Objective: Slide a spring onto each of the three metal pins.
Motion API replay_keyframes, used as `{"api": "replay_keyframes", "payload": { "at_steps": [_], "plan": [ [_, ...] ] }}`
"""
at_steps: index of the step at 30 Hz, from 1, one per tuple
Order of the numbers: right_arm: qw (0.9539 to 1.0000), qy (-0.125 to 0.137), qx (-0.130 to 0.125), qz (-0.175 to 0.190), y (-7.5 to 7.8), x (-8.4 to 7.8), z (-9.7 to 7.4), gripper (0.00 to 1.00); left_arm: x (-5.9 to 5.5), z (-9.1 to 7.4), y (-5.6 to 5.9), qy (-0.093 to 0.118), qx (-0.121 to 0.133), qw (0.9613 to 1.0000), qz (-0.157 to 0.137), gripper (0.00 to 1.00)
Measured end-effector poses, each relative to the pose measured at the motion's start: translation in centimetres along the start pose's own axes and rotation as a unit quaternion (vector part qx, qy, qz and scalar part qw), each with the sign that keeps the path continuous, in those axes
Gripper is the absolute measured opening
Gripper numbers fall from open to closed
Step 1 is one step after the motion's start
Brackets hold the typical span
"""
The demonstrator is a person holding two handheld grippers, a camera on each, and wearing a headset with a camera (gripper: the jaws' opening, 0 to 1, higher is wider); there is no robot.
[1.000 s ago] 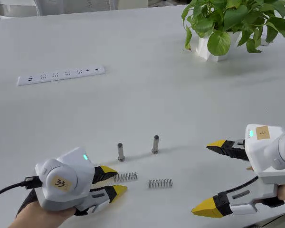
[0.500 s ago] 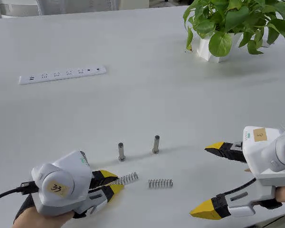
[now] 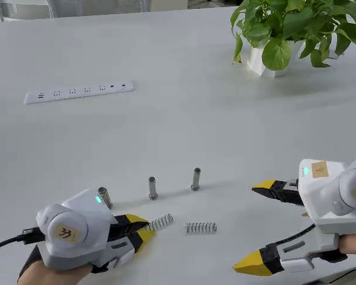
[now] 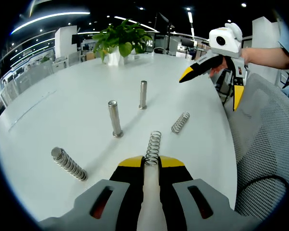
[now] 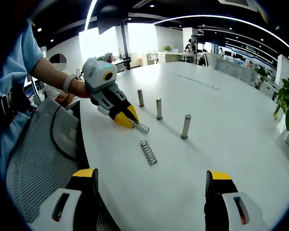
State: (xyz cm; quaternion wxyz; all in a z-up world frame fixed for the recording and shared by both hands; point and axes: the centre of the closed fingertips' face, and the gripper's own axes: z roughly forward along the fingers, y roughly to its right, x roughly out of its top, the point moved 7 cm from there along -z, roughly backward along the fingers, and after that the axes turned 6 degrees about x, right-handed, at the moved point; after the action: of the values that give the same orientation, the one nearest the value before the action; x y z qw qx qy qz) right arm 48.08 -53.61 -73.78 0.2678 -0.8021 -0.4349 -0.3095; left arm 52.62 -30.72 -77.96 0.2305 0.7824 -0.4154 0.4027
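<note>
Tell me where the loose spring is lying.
In the head view the loose spring lies flat in front of the right-hand bare pin, just right of the held spring in the left gripper.

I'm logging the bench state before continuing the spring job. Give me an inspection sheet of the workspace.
Surface: white table.
Job's things: sprung pin done; bare left pin; bare right pin; loose spring lying flat.
Clutter: power strip; potted plant.
Grippers: left gripper shut on held spring; right gripper open, jaws wide.
Cables: black cable from left gripper.
Surroundings: office; mesh chair.
</note>
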Motion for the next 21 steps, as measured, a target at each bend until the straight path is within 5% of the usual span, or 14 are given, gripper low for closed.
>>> {"api": "replay_keyframes", "payload": {
  "at_steps": [15,21],
  "plan": [
    [0.9989,0.040,0.020,0.013,-1.2,2.0,1.4,0.89,0.2,-1.3,0.9,0.030,0.010,0.9989,-0.034,0.07],
    [0.9969,0.065,0.034,0.029,-1.9,3.0,2.1,0.86,1.1,-2.3,1.5,0.057,0.013,0.9973,-0.044,0.07]
  ]
}}
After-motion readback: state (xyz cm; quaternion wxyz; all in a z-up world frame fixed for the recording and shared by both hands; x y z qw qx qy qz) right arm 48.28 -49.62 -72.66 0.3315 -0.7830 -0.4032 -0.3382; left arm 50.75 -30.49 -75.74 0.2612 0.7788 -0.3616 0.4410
